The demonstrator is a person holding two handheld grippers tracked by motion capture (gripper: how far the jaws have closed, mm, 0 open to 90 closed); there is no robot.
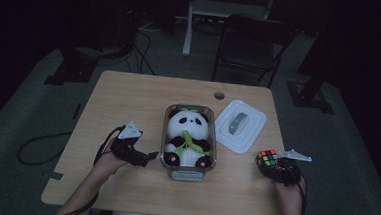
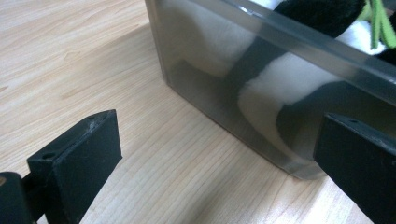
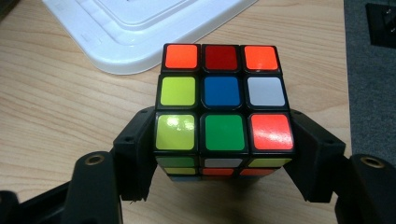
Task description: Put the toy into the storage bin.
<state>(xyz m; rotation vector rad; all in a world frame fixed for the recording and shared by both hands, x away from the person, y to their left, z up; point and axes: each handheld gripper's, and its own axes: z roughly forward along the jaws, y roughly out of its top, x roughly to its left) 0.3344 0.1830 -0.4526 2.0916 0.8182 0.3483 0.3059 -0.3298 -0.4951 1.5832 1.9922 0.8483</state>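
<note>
Nearest the person, right of the clear container [image 1: 187, 173], the right gripper [image 3: 224, 154] clamped its black jaws on both sides of a scrambled puzzle cube [image 3: 223, 109] on the wooden table [image 1: 129, 96]. Left of the container, the left gripper [image 1: 140, 157] rested with jaws spread wide, empty. Inside the container lay a plush panda [image 1: 187, 137]. Beyond the cube sat a white lid [image 1: 240, 125].
</note>
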